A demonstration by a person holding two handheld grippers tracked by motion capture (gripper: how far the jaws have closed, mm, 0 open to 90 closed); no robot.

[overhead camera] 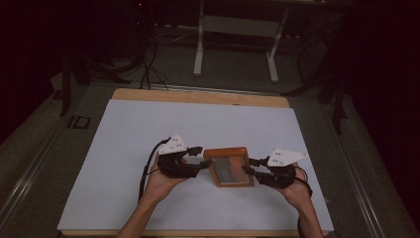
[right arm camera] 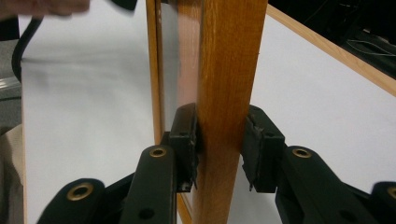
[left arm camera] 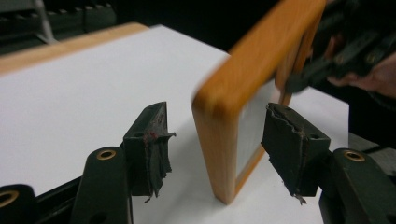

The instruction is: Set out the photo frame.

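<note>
High view: a wooden picture frame [overhead camera: 229,166] sits near the front middle of a white table surface [overhead camera: 148,129], between the two hand-held tools. Its long axis runs roughly away from the person, slightly skewed, and its glazed face points upward. The left gripper [overhead camera: 199,157], held in the left hand [overhead camera: 161,181], reaches the frame's left edge; the right gripper [overhead camera: 250,166], in the right hand [overhead camera: 297,191], meets its right edge.

Left gripper view: the frame [left arm camera: 243,79] stands on edge between the jaws, its corner toward the camera. The jaws are spread apart, with a clear gap on the left side; contact on the glass side cannot be judged. The other gripper [left arm camera: 345,56] appears beyond the frame.

Right gripper view: the jaws are closed on the frame's wooden rail [right arm camera: 229,93], one pad pressing each face. The rail runs straight up through the picture.
</note>
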